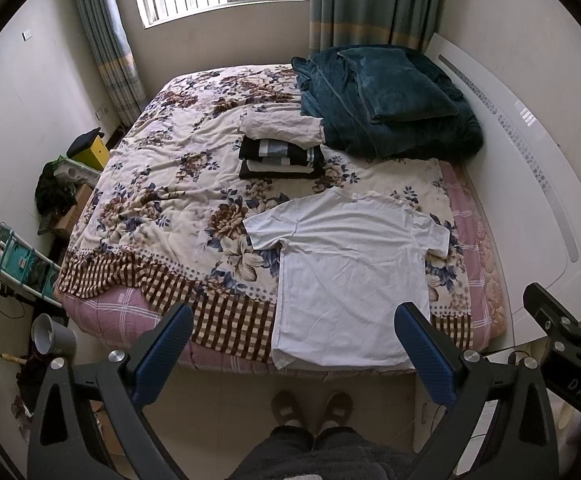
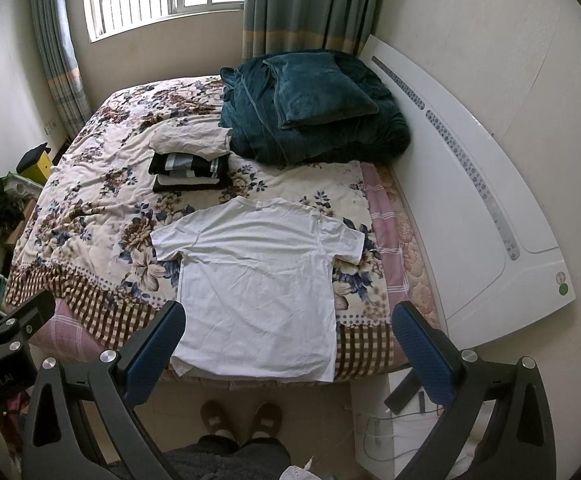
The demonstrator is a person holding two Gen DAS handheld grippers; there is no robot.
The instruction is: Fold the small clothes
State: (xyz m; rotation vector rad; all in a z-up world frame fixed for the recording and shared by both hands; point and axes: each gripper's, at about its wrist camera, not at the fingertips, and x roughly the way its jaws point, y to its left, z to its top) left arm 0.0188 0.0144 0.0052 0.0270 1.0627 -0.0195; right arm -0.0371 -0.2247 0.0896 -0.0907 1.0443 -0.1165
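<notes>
While both tongs (image 1: 294, 344) (image 2: 290, 340) hover agape, white T-shirt (image 1: 350, 272) lies flat.

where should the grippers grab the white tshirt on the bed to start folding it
Probably at the two sleeves. The white t-shirt lies spread flat, collar away from the person and hem at the near bed edge. Both the left gripper and right gripper are open and empty, so come down from above, one per side.

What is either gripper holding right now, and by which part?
Nothing. Left gripper and right gripper both have jaws open, held above the white T-shirt lying flat on the bed.
</notes>
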